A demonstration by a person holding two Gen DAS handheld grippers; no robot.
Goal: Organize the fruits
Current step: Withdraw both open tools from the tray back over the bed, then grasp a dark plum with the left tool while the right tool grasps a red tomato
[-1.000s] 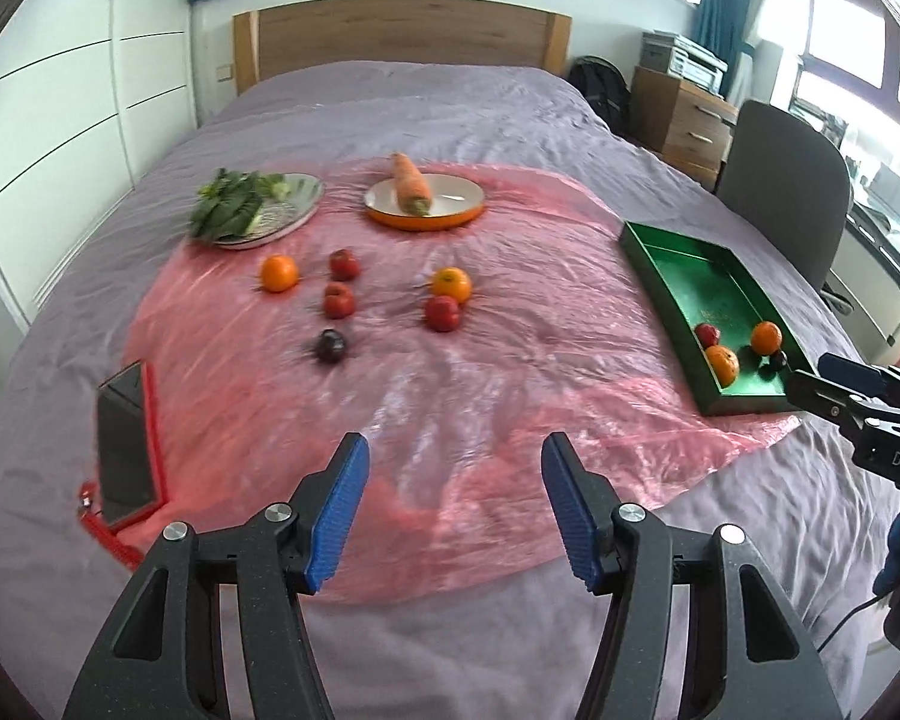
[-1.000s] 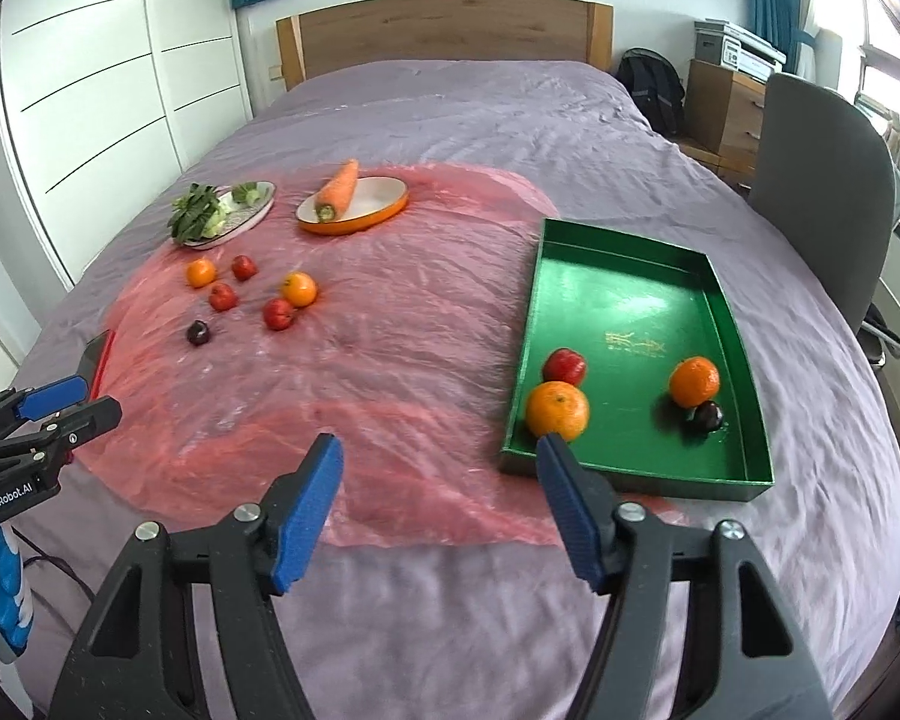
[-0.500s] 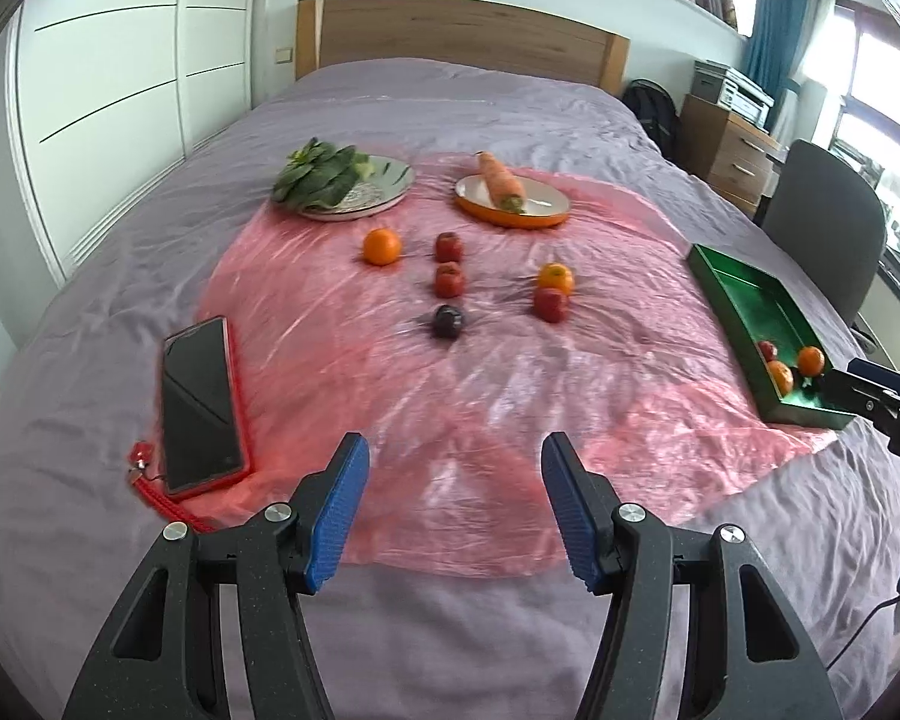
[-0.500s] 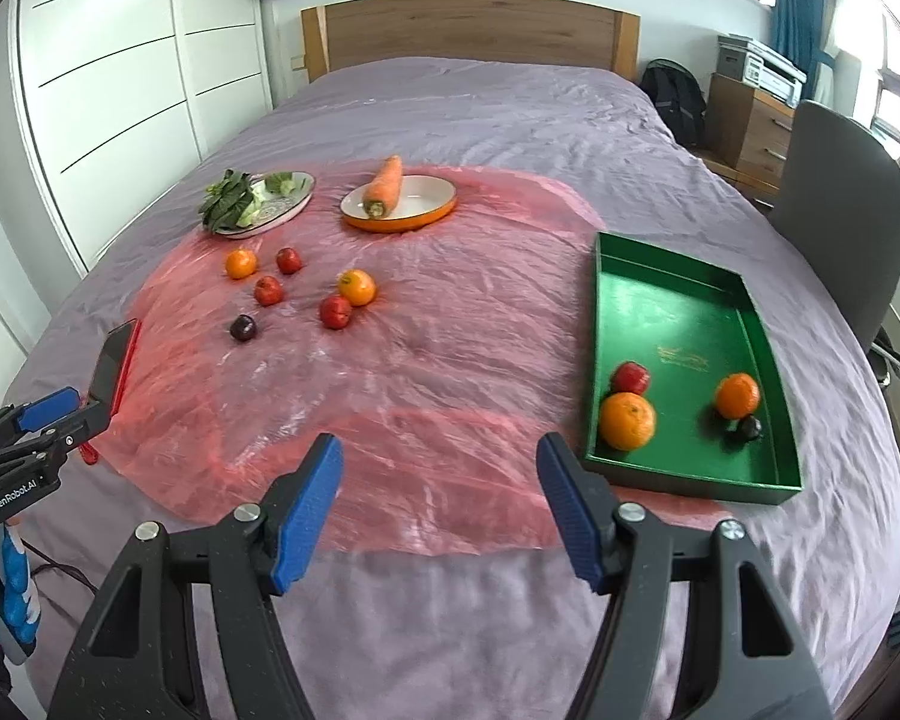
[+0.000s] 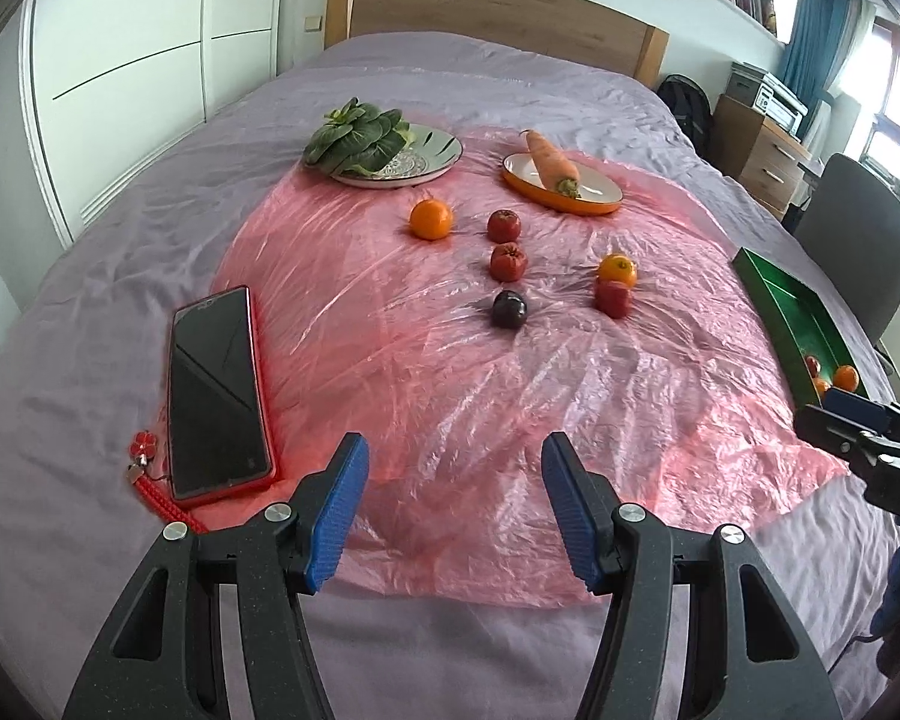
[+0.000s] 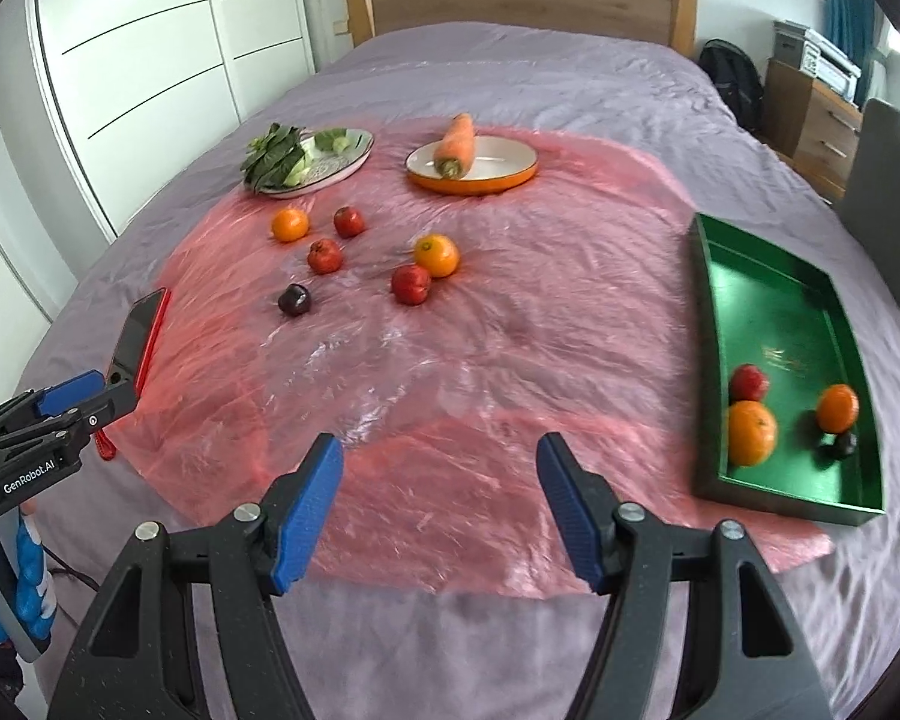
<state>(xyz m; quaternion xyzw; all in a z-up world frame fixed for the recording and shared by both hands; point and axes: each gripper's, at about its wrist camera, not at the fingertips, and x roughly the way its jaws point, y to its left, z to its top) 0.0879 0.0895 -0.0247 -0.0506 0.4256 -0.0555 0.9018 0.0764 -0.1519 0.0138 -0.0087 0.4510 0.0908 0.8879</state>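
Several loose fruits lie on a pink plastic sheet [image 5: 426, 384] spread over a bed: an orange [image 5: 431, 219], two red fruits [image 5: 504, 225] [image 5: 508, 261], a dark plum [image 5: 509, 309], and another orange [image 5: 617, 270] touching a red fruit [image 5: 612, 298]. A green tray [image 6: 756, 300] at the right holds two oranges [image 6: 751, 432] [image 6: 837, 408], a red fruit [image 6: 749, 383] and a dark plum [image 6: 838, 445]. My left gripper [image 5: 455, 495] hovers open and empty over the sheet's near edge. My right gripper [image 6: 440, 495] also stands open and empty, left of the tray.
A phone in a red case [image 5: 216, 390] lies at the sheet's left edge. At the back are a plate of leafy greens [image 5: 384, 147] and an orange dish [image 5: 561, 189] with a carrot [image 5: 551, 163]. A chair [image 5: 852, 252] and drawers [image 5: 762, 156] stand right of the bed.
Both grippers have moved left and lower over the bed. The loose fruits and the phone now sit closer and more central in the left view; the tray has slid toward the right edge.
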